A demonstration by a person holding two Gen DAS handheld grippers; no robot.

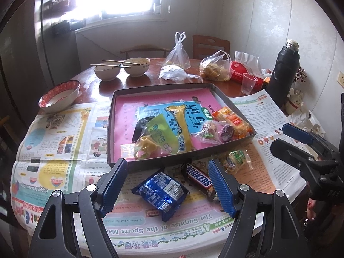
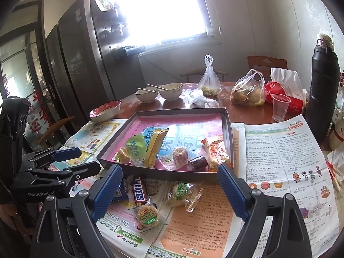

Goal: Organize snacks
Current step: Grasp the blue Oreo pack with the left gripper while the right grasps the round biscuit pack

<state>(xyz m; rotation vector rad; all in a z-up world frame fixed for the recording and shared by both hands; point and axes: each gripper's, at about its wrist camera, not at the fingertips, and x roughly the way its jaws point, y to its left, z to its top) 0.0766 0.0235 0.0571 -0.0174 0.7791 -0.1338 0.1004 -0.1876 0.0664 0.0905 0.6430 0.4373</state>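
Here the left gripper (image 1: pixel 165 185) and right gripper (image 2: pixel 169 190) both hover with jaws spread and empty above the table's near edge. A blue packet (image 1: pixel 160 195), Snickers bar (image 1: pixel 198 179) and two green-labelled cakes (image 2: pixel 148 215) lie on newspaper (image 1: pixel 64 133) just outside the tray (image 1: pixel 150 164), whose near side holds the other snacks.

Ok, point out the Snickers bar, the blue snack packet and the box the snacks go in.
Snickers bar (image 1: pixel 198 180): left wrist view, on the printed logo.
Blue snack packet (image 1: pixel 161 192): left wrist view, middle of the wrapper.
Box (image 2: pixel 163 175): right wrist view, on its near outer wall.
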